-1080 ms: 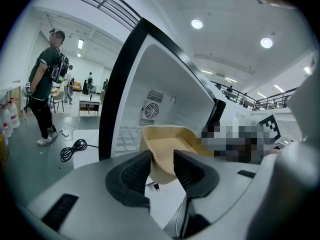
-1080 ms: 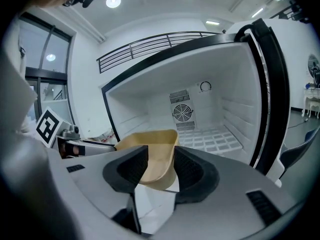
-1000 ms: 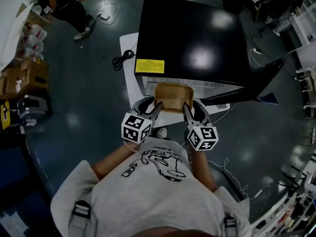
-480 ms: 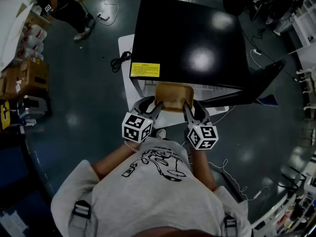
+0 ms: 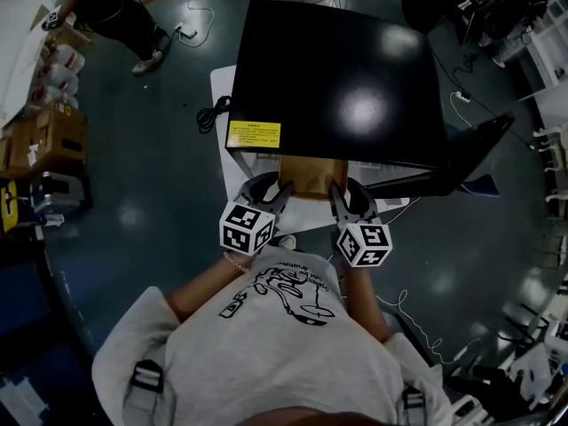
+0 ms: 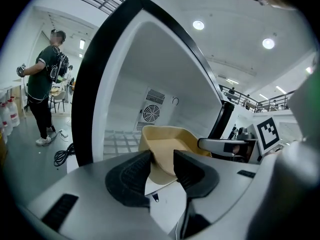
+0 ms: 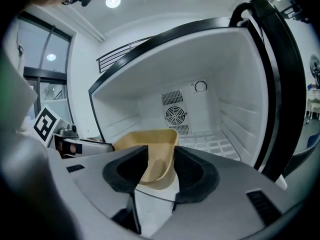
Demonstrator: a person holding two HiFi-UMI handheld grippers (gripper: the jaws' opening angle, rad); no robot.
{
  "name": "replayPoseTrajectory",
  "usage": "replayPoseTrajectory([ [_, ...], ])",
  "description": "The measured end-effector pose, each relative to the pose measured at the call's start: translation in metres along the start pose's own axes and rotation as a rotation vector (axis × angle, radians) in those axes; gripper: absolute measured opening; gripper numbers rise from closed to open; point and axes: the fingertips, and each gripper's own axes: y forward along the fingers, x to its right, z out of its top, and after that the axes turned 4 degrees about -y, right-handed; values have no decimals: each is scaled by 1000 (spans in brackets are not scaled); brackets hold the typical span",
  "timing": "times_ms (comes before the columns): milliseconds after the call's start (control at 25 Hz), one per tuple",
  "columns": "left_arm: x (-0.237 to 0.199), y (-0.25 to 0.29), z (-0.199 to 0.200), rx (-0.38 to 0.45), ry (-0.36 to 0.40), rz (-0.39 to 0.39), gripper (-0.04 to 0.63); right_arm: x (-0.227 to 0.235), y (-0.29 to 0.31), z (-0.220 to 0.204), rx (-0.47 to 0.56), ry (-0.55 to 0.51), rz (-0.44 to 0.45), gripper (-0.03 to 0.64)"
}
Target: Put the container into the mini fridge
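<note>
So, one tan container (image 5: 311, 177) at the mouth of one open mini fridge (image 5: 342, 69), with two grippers on it.

Biggest thing is the single black fridge, its one door (image 5: 461, 149) swung open to the right, white inside with one round fan grille (image 7: 175, 115) on the back wall. The container sits in the opening, its far end tucked under the fridge's top edge; can't tell if its bottom touches the shelf. The left gripper (image 5: 282, 192) has both jaws squeezed narrow on the tub's left wall, and the right gripper (image 5: 335, 193) pinches the right wall the same way. Two marker cubes (image 5: 245, 229), one per gripper. Smallest bits: one coiled black cable (image 5: 213, 111) on the floor beside the fridge, and one yellow label (image 5: 253, 134) on the fridge's front-left corner.
</note>
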Motion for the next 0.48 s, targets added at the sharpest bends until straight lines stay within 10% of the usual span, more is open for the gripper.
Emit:
replayPoseTrajectory([
  [480,-11,16,10,4,-2,16,153,12,22,9,3,-11,0,170],
])
